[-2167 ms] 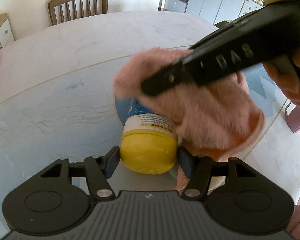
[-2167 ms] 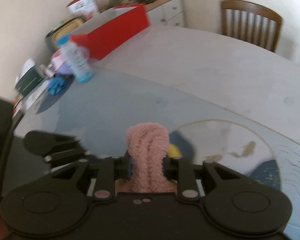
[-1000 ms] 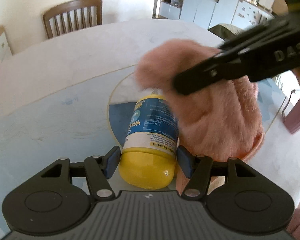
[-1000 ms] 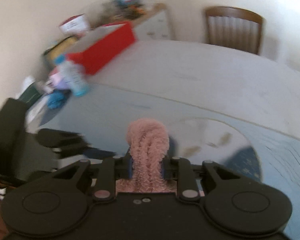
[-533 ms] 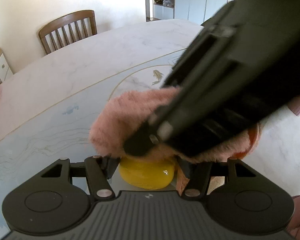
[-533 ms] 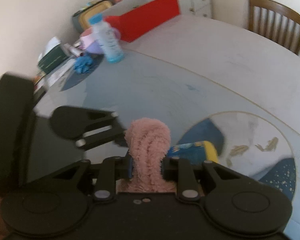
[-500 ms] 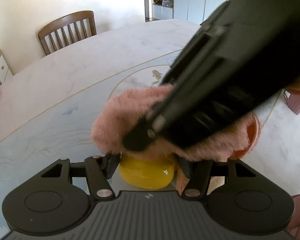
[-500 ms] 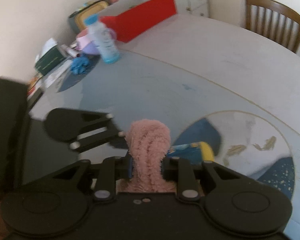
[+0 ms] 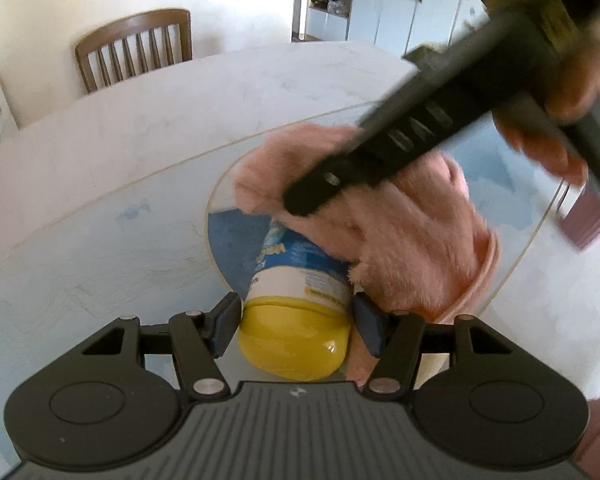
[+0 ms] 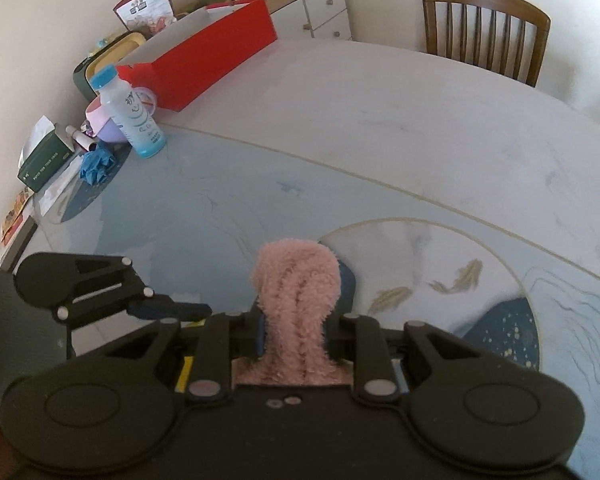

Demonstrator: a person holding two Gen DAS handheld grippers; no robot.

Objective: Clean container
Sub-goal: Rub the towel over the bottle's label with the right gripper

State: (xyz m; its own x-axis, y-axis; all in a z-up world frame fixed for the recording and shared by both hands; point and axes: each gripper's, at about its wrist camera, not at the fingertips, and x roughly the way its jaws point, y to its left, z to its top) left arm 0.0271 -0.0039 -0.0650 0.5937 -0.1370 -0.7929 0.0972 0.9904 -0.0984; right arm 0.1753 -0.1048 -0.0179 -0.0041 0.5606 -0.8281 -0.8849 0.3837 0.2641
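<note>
A blue-and-white container (image 9: 300,268) with a yellow lid (image 9: 294,344) lies tilted over the table, lid end toward the camera. My left gripper (image 9: 294,326) is shut on it near the lid. A fluffy pink cloth (image 9: 404,240) drapes over the container's far end and right side. My right gripper (image 10: 294,332) is shut on that cloth (image 10: 296,300); in the left wrist view it shows as a dark blurred bar (image 9: 400,148) crossing above the cloth, held by a hand (image 9: 560,120). The container's far end is hidden under the cloth.
The round marble table (image 10: 380,120) has a blue fish pattern. At its far left stand a red box (image 10: 204,56), a pale blue bottle (image 10: 134,120), a pink bowl, a green tissue box (image 10: 44,160) and blue gloves. Wooden chair (image 9: 136,48) behind; white cabinets (image 9: 388,8) beyond.
The right gripper with the pink cloth has swept from over the lid end back toward the container's far end, uncovering the label. The left gripper still holds the container in place.
</note>
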